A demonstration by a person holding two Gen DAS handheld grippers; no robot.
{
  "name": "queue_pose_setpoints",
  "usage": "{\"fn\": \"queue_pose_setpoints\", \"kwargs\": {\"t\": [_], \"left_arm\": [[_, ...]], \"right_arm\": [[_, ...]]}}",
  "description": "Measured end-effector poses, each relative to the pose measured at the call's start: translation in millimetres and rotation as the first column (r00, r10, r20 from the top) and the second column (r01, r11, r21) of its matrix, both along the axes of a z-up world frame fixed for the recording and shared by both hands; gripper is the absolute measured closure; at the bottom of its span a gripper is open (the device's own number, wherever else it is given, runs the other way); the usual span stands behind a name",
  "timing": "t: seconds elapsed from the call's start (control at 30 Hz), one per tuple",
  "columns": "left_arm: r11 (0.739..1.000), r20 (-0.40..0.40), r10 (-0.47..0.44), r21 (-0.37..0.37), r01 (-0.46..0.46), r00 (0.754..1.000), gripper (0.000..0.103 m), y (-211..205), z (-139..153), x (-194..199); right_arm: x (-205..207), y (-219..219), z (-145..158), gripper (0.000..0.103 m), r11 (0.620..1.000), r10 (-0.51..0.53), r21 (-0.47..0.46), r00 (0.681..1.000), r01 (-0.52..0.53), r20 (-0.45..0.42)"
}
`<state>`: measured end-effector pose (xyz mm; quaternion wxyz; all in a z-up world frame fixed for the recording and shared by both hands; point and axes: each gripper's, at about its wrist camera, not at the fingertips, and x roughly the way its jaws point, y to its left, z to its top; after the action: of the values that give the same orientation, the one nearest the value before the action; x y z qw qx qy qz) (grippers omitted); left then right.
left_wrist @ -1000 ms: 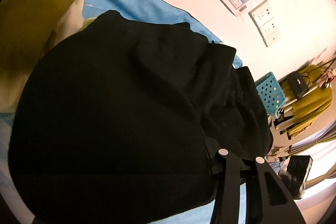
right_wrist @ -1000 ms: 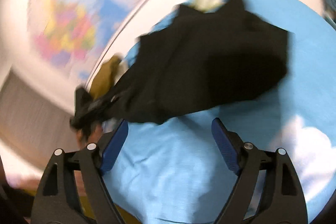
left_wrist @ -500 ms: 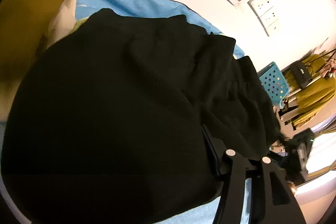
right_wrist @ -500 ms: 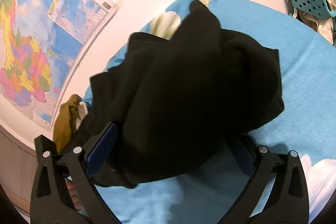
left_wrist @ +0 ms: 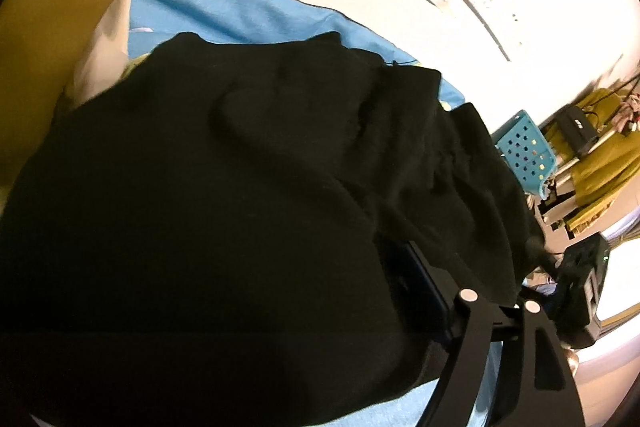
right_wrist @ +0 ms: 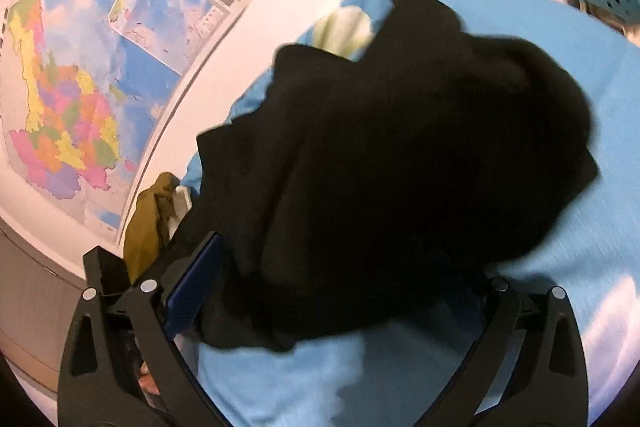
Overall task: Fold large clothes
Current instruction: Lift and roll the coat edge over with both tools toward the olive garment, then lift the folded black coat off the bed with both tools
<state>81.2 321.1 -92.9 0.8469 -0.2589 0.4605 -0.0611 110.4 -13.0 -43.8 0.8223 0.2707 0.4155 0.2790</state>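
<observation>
1. Nearest, the right gripper was seen spread wide around the edge of the black garment, not yet pinched; a firm bite on one layer would be advised.
2. The left gripper was half buried in cloth; its state could not be told.
3. The garment was bunched on the blue sheet.
4. Farther, on the wall map, no writing could be read.

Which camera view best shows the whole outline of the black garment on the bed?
The right wrist view: the black garment shows most of its outline against the blue sheet. The left wrist view sits too close; the garment fills and overruns the frame.
</observation>
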Motion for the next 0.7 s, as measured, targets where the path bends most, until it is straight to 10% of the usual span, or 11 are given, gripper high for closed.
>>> {"fn": "queue_pose_setpoints", "kwargs": {"t": [0.17,0.27,0.4,0.7], "left_arm": [[0.993,0.009,0.021,-0.119,-0.020,1.000,0.025,17,-6,2],[0.998,-0.009,0.048,-0.045,-0.048,0.999,0.034,8,-3,6],[0.998,-0.016,0.062,0.014,-0.062,0.998,0.062,7,0,7],[0.996,-0.004,0.052,-0.066,-0.052,0.999,0.035,17,-5,9]], "right_arm": [[17,14,-4,0.005,0.998,0.000,-0.064,1.000,-0.001,-0.026],[20,19,-8,0.010,0.996,-0.008,-0.087,1.000,0.006,-0.021],[23,7,-6,0.068,0.998,0.038,-0.041,0.999,-0.038,-0.022],[30,7,-19,0.042,0.997,0.077,0.027,0.994,-0.075,-0.079]]}}
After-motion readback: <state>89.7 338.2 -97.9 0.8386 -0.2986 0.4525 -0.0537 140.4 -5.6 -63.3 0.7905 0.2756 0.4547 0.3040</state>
